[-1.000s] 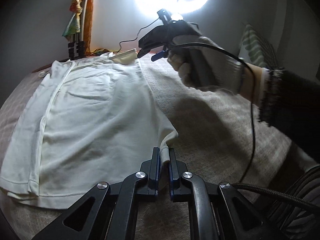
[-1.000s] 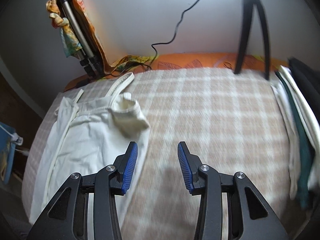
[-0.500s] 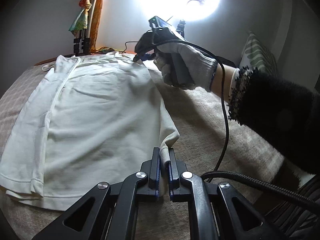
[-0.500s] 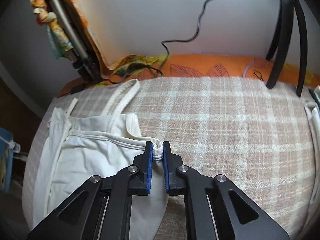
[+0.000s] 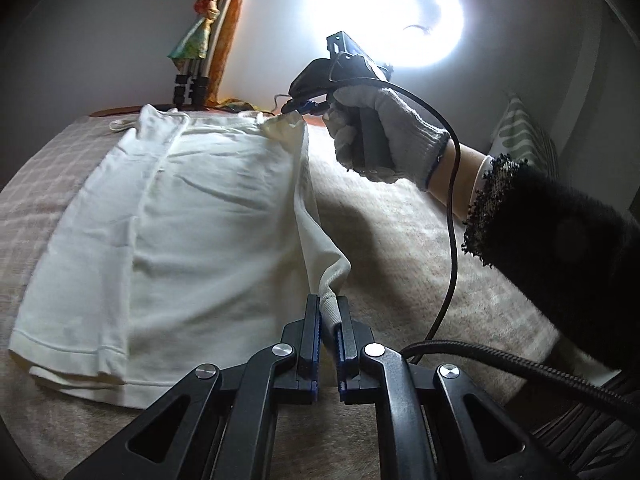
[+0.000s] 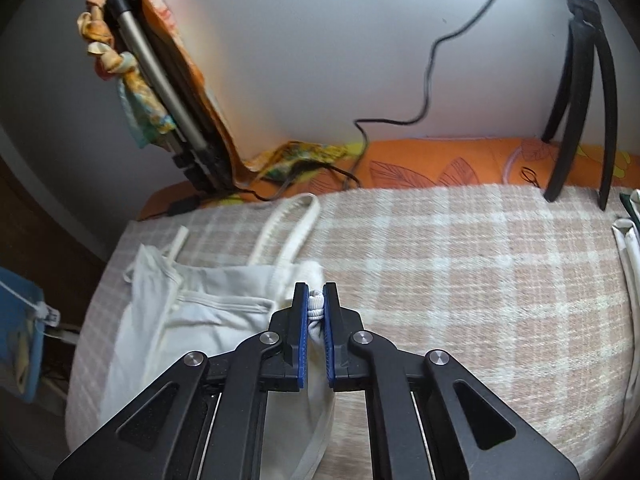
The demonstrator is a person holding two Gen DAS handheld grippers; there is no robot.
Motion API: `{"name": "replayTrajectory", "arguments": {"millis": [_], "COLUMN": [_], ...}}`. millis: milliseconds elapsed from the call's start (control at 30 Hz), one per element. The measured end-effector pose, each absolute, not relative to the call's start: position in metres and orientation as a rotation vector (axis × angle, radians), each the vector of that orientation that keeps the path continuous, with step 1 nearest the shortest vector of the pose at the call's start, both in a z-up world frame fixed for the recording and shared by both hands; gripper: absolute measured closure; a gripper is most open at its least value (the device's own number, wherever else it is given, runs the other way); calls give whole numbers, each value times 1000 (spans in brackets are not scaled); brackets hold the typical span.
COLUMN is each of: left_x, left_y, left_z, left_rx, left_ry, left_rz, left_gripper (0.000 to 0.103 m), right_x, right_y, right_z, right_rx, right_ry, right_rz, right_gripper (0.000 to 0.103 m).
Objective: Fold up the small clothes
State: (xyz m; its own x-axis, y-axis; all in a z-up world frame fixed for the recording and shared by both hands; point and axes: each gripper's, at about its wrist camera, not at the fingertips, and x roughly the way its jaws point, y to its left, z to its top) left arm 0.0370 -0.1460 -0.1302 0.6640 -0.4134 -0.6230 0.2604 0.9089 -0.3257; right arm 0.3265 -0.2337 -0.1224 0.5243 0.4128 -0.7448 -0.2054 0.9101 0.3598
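**Both grippers clamped on one edge of the white top**

The white top (image 5: 192,216) lies spread on a bed covered by a beige checked blanket (image 6: 460,280), with its right-hand long edge lifted off the cover. The left gripper (image 5: 329,320) has its fingers closed on the ribbed hem corner nearest the camera. At the far end of the same edge, the right gripper (image 6: 315,312) pinches a bunched fold of the shoulder area; its jaws have just been closing, and the cloth sits squeezed between the blue pads. One shoulder strap (image 6: 296,224) trails loose across the blanket beyond it.

In the left wrist view a gloved hand (image 5: 384,140) with a dark fuzzy sleeve (image 5: 560,248) carries the right gripper, and a black cable (image 5: 452,216) hangs from it over the bare part of the blanket, beside the lifted edge.

Around the bed: a folded tripod (image 6: 168,92) draped in patterned cloth leans on the wall at the far left corner, black stand legs (image 6: 580,92) rest on the far right, a ring light (image 5: 384,12) glares above, and folded clothes (image 6: 628,248) lie at the right border.
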Motion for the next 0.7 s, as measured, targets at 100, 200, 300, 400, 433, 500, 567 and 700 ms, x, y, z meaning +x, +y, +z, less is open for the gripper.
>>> {"name": "replayTrajectory", "arguments": {"millis": [100,200,300,400,433,500,567,700], "left_x": [34,31,29,28,28,26,25,25], "left_y": [-140,-132,-123,-115,-113,-108,-105,-100], "left_z": [-129,-126,-127,-130,-132,-134,-137,-145], "left_rx": [-237,-256,-278,-300,-306,-314,-314,-326], "left_ry": [747,740,741,750,753,761,768,794], "left_rz": [-369,-347,-323,-299,-292,-277,-263,-248], "left_gripper": [100,100,100,100,100,100,100,100], "right_x": [327,328,330,331,332,333,334,335], "right_y": [-222,-209,-191,-171,-164,-152,-138,-120], "right_z": [-115,-107,-103,-104,-106,-111,-117,-128], "right_rx": [245,248,249,237,230,221,202,166], "right_ry": [942,930,926,931,936,947,959,980], "right_rz": [386,397,409,426,431,446,458,464], "right_gripper": [98,98,98,98,98,98,98,98]}}
